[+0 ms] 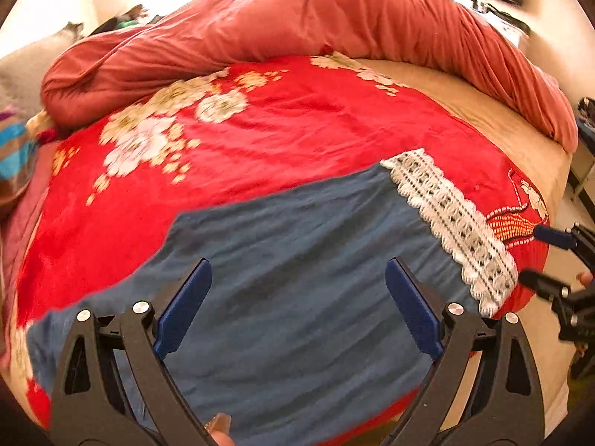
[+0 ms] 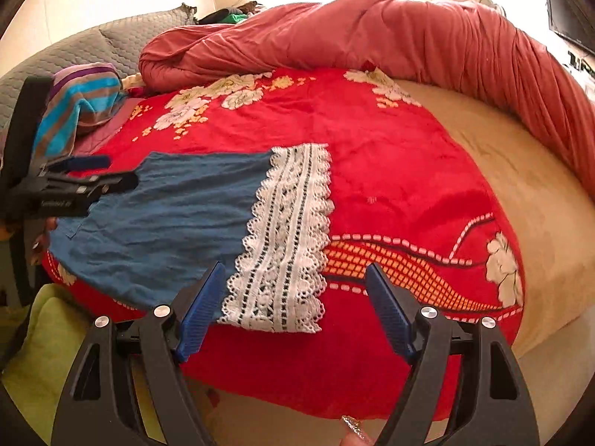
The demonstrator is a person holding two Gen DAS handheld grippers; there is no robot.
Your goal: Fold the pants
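The blue pants (image 1: pixel 290 260) lie flat on a red flowered blanket (image 1: pixel 260 141), with a white lace hem (image 1: pixel 450 223) at the right end. My left gripper (image 1: pixel 297 278) is open above the blue cloth, holding nothing. In the right wrist view the pants (image 2: pixel 167 219) lie to the left and the lace hem (image 2: pixel 286 245) runs down the middle. My right gripper (image 2: pixel 295 282) is open over the lower end of the lace, holding nothing. The left gripper (image 2: pixel 100 174) shows at the pants' far left edge; the right gripper (image 1: pixel 539 256) shows at the left view's right edge.
A bunched pink-red duvet (image 1: pixel 334 22) lies along the back of the bed. A striped cloth (image 2: pixel 81 107) and grey quilted pillow (image 2: pixel 96 48) sit at the back left. Beige sheet (image 2: pixel 520 193) lies to the right. A green cloth (image 2: pixel 44 356) lies below the bed edge.
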